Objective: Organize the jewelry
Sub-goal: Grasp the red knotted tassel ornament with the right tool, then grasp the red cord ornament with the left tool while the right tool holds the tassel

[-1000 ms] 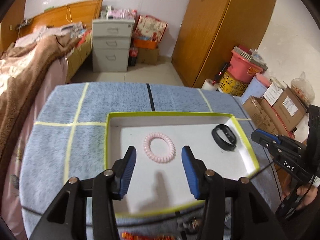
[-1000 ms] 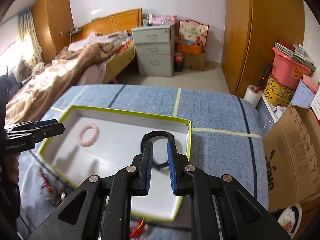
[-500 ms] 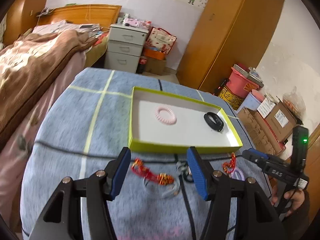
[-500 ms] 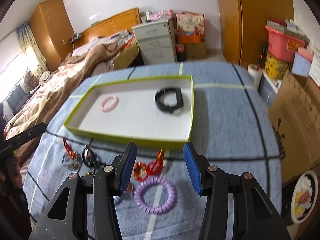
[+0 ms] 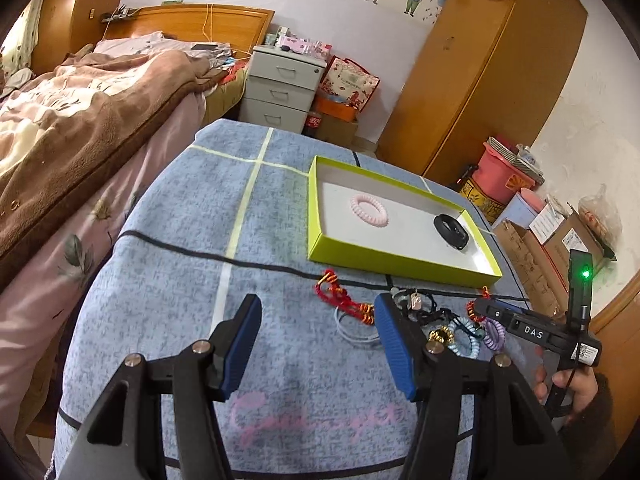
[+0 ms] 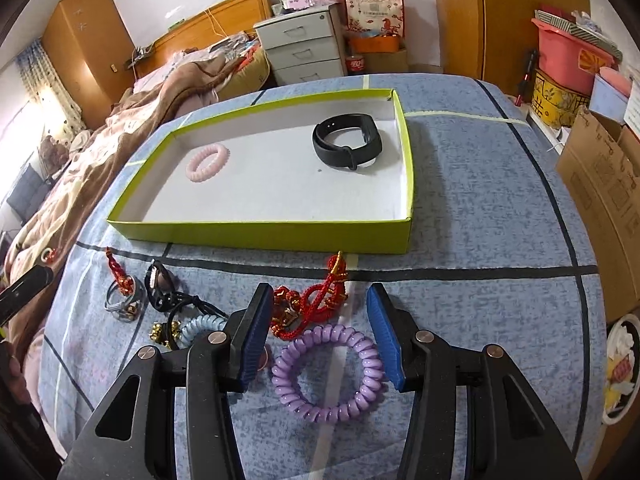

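Observation:
A green-rimmed white box (image 6: 256,236) (image 5: 394,258) lies on the blue cloth and holds a pink coil band (image 6: 208,162) (image 5: 369,209) and a black wristband (image 6: 347,146) (image 5: 451,231). In front of it lie loose pieces: a purple coil band (image 6: 329,374), red cord bracelets (image 6: 314,304) (image 5: 340,296), a light-blue coil band (image 6: 202,330), black bracelets (image 6: 162,286) and a ring piece (image 6: 122,300). My right gripper (image 6: 320,334) is open, straddling the purple band and red cord. My left gripper (image 5: 316,346) is open and empty over bare cloth, left of the pile.
A bed (image 5: 80,120) lies to the left and grey drawers (image 5: 280,88) stand behind. Cardboard boxes (image 6: 600,184) and a pink bin (image 6: 572,46) sit to the right. A plate (image 6: 620,364) lies low on the right. The table's edges fall away on both sides.
Both grippers drew back from over the box to the near side of the table. My right gripper opened wide, leaving the black wristband in the box. The loose pile came into view.

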